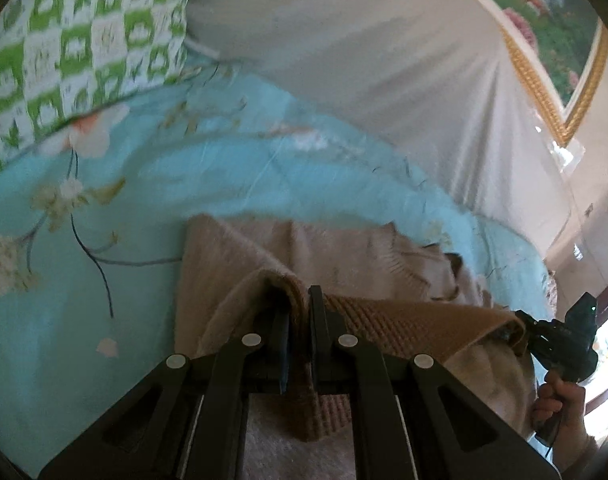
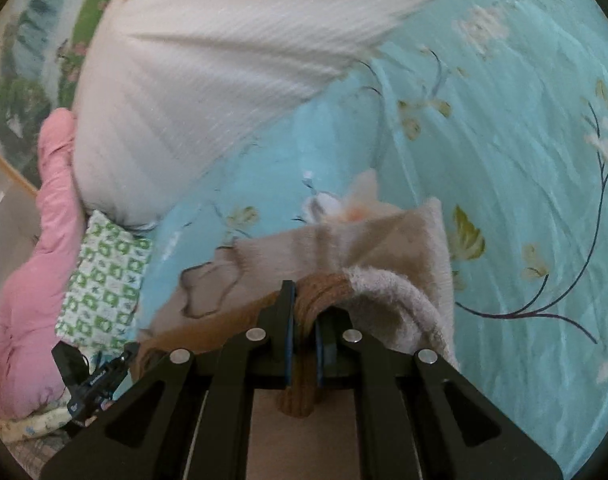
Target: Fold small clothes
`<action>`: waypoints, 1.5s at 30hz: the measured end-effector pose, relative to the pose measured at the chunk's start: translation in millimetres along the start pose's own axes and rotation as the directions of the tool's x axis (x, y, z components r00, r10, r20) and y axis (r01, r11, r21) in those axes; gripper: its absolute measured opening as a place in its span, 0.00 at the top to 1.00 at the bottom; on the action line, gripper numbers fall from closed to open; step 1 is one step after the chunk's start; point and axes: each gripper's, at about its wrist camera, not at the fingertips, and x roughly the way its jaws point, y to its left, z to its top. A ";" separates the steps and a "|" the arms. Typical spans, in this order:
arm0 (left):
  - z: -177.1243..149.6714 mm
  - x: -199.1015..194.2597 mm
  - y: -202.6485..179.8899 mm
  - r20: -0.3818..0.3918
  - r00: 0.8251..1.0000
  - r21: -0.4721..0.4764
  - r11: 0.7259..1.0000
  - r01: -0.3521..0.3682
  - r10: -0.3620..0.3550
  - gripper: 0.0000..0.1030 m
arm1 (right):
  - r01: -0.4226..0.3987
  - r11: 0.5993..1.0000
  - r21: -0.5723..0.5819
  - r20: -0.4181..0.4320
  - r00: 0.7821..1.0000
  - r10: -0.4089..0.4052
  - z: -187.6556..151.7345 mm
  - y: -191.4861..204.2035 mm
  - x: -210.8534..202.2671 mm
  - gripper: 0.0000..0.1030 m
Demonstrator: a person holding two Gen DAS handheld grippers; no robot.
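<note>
A small beige knit sweater (image 1: 240,256) with a darker brown ribbed hem (image 1: 403,324) lies on a light blue flowered quilt (image 1: 84,300). My left gripper (image 1: 300,308) is shut on the ribbed hem and holds it lifted above the rest of the sweater. My right gripper (image 2: 304,312) is shut on the brown ribbed hem (image 2: 304,384) at the other end; the sweater's body (image 2: 403,240) hangs beyond it. The right gripper also shows in the left wrist view (image 1: 559,336), held by a hand at the far right. The left gripper shows at the lower left of the right wrist view (image 2: 92,376).
A white striped pillow (image 2: 208,80) and a green-and-white checked pillow (image 1: 84,32) lie at the head of the bed. A pink padded garment (image 2: 32,280) lies at the bed's left side. A framed picture with a gold frame (image 1: 539,80) hangs on the wall.
</note>
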 end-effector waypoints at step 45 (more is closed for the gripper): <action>16.1 -3.0 25.8 0.022 1.000 -0.171 0.985 -0.017 0.021 0.51 | 0.111 0.990 -0.090 -0.011 0.994 -0.112 13.9 28.7 23.6 0.66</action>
